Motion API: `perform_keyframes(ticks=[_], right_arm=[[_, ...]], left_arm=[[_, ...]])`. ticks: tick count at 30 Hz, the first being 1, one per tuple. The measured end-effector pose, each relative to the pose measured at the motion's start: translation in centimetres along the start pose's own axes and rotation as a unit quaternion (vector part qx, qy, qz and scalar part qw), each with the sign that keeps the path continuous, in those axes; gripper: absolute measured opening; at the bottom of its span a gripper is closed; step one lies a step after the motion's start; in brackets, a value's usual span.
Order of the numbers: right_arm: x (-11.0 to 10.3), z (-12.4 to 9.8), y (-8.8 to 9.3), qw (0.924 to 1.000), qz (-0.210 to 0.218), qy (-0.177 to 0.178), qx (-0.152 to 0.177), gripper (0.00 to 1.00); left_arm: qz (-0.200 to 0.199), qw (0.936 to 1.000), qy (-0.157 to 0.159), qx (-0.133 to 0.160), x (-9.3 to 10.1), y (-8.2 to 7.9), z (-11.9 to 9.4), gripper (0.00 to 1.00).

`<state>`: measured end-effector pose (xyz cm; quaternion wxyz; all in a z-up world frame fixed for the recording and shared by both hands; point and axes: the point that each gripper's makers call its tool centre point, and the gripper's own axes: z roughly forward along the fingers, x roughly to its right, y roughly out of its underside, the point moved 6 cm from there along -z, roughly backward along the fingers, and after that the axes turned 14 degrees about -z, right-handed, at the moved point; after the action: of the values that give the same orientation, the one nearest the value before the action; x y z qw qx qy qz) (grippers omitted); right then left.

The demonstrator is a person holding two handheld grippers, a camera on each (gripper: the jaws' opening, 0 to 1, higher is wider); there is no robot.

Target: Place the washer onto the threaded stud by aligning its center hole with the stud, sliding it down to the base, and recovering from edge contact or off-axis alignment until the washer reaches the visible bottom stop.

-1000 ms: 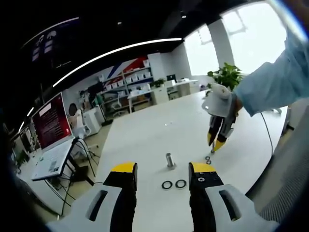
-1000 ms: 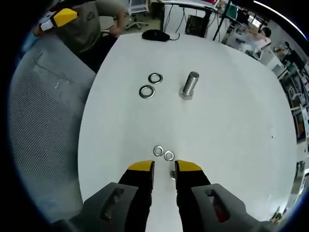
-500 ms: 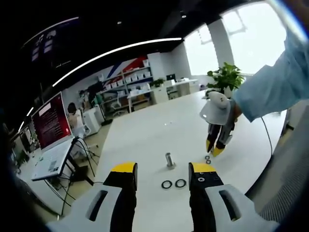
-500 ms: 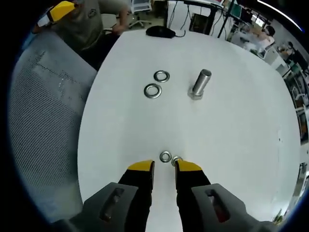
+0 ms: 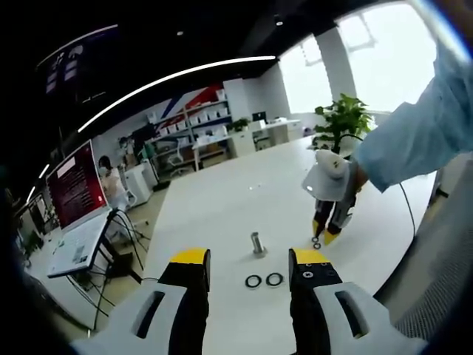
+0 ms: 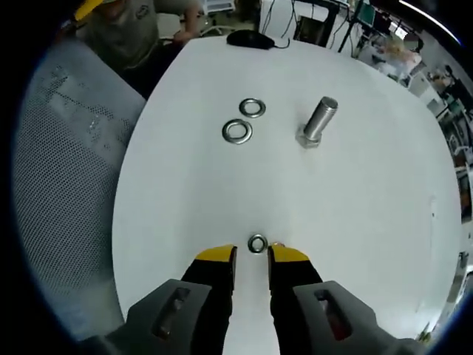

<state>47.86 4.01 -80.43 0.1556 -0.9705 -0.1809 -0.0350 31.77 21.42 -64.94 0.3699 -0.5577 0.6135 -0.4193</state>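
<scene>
White desk (image 6: 355, 192) carries everything. Right gripper (image 6: 252, 255), jaws slightly apart, has closed in on one washer (image 6: 257, 243) between its tips; a second peeks beside its jaw. Two larger rings (image 6: 237, 132) lie beside one upright stud (image 6: 318, 122). Left gripper (image 5: 247, 259) hangs open near the desk's edge.

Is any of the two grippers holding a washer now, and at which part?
Nothing is held. The right gripper is open on the table, its tips around a small washer without clamping it. The left gripper is open and empty.
</scene>
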Motion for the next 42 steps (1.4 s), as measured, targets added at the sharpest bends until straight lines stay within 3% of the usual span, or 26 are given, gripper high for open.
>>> perform_keyframes(ticks=[13,33,35,38,42], right_arm=[[0.1,1.4,0.4,0.9999,0.006,-0.004,-0.014,0.18],[0.6,1.6,0.4,0.9997,0.01,-0.008,-0.019,0.16],[0.3,1.7,0.4,0.999,0.039,-0.01,-0.019,0.15],[0.6,1.7,0.4,0.9995,0.023,-0.012,-0.019,0.14],[0.6,1.7,0.4,0.9993,0.034,-0.008,-0.016,0.13]], left_arm=[[-0.003,1.0,-0.006,0.0,-0.2,0.0,-0.1,0.4],[0.0,1.0,-0.008,-0.003,-0.2,0.1,0.0,0.4],[-0.001,1.0,-0.008,-0.003,-0.2,0.1,0.0,0.4],[-0.001,1.0,-0.009,-0.003,-0.2,0.1,0.0,0.4],[-0.001,1.0,-0.009,-0.002,-0.3,0.0,0.0,0.4]])
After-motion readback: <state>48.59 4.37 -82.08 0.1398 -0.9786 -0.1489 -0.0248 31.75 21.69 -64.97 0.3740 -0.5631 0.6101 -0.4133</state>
